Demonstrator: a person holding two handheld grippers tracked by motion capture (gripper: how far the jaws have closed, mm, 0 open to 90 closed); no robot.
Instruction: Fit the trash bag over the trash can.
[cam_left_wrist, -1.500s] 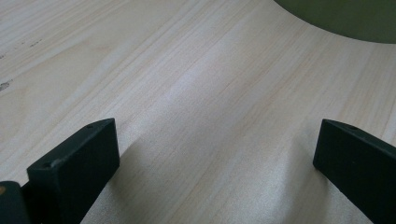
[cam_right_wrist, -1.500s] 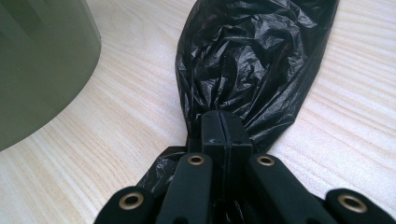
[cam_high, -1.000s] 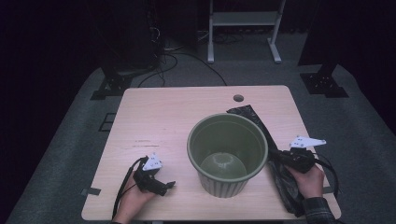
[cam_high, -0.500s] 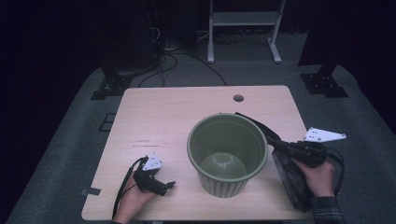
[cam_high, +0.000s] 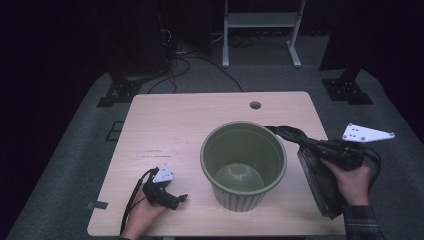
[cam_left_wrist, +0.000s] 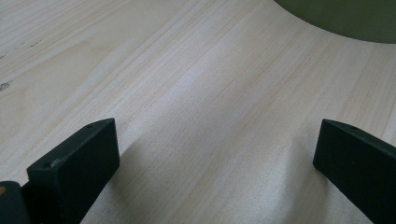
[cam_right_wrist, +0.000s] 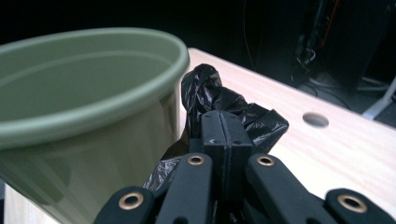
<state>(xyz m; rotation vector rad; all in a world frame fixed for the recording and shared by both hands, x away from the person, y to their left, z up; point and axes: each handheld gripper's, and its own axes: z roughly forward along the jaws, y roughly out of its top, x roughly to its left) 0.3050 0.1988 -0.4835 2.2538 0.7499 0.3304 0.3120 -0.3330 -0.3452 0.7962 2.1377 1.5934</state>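
Pale wood table (cam_high: 200, 125) | dark room | left gripper (cam_high: 172, 199) apart | right gripper (cam_right_wrist: 223, 128) clamped on black bag (cam_right_wrist: 219, 100)

The left gripper view looks low across the counter (cam_left_wrist: 196, 93), a pale wood surface whose grain runs from seven o'clock toward one o'clock. The left tool (cam_left_wrist: 215, 158) stands with its two black jaws wide apart, one rising at eight o'clock, the other at four o'clock, and bare wood lies between them. A soft shadow spreads over the counter around the jaws. At one o'clock, well apart from the jaws, the curved green wall of a bucket (cam_left_wrist: 345, 18) meets the counter.
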